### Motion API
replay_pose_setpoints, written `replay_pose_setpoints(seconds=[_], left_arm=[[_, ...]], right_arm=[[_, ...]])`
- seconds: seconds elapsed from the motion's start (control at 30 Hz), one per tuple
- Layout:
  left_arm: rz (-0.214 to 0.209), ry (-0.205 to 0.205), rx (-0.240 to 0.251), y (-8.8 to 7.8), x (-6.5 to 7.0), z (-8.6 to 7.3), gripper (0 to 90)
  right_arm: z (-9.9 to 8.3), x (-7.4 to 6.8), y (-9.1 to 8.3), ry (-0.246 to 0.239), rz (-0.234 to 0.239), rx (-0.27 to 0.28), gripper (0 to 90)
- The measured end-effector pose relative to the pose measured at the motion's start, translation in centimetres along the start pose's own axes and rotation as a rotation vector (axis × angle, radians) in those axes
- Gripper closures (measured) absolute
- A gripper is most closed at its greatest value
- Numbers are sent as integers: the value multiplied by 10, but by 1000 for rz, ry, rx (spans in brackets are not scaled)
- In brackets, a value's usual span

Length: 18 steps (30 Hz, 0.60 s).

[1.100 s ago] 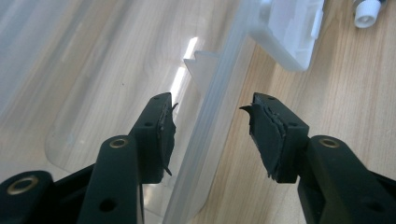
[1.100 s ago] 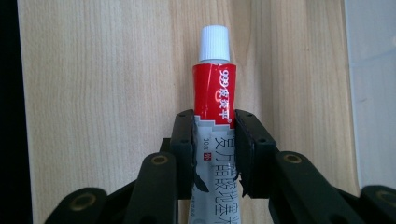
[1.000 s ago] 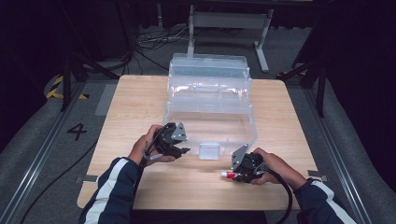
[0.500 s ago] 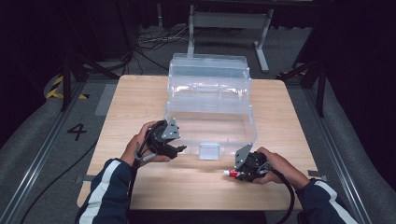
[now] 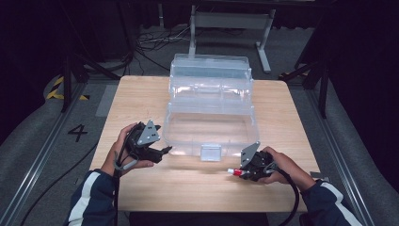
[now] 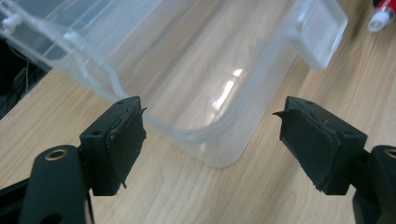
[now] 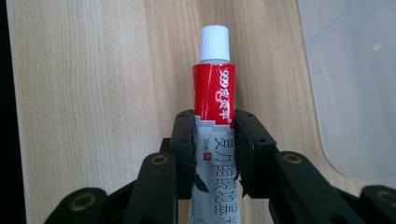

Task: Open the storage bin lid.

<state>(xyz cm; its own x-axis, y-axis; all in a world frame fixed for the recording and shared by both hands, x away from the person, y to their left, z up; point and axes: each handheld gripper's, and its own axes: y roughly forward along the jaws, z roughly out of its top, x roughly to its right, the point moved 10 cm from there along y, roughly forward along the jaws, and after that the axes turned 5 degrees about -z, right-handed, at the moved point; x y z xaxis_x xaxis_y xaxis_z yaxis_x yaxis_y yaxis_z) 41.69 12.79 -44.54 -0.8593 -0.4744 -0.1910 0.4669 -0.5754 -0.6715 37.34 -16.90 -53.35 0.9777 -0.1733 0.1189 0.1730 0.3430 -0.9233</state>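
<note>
Already, the tube (image 7: 214, 100) is being clamped by the right gripper (image 5: 245, 169) at the box's (image 5: 188, 137) five o'clock; the left gripper's (image 6: 212, 135) jaws, just opening, are being held apart, empty. Placing inside is pending.

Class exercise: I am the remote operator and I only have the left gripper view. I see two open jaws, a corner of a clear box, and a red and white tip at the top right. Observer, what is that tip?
Observer: It is the capped end of a red and grey tube, clamped between the pads of the right gripper.
Operator: Is the clear box open or shut?
Observer: The high view shows the clear box open, its lid standing up at the far side.
Operator: Where is my left gripper against it?
Observer: The left gripper is at the box's near left corner, jaws just opened, nothing between them.
</note>
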Motion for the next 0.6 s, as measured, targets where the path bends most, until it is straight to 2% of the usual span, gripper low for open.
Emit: replay_pose_setpoints(seconds=[0.13,0.3,0.47,0.6], left_arm=[[8,-14,-26,-6,0,-24,221],[5,-48,-68,0,-2,-58,225],[-12,-114,-129,11,-7,-87,223],[-36,-153,-138,16,-7,-102,223]], right_arm=[[0,1,-2,13,-5,0,709],[1,3,-4,9,-9,17,709],[1,4,-5,9,-6,18,709],[0,6,-6,15,-13,18,709]])
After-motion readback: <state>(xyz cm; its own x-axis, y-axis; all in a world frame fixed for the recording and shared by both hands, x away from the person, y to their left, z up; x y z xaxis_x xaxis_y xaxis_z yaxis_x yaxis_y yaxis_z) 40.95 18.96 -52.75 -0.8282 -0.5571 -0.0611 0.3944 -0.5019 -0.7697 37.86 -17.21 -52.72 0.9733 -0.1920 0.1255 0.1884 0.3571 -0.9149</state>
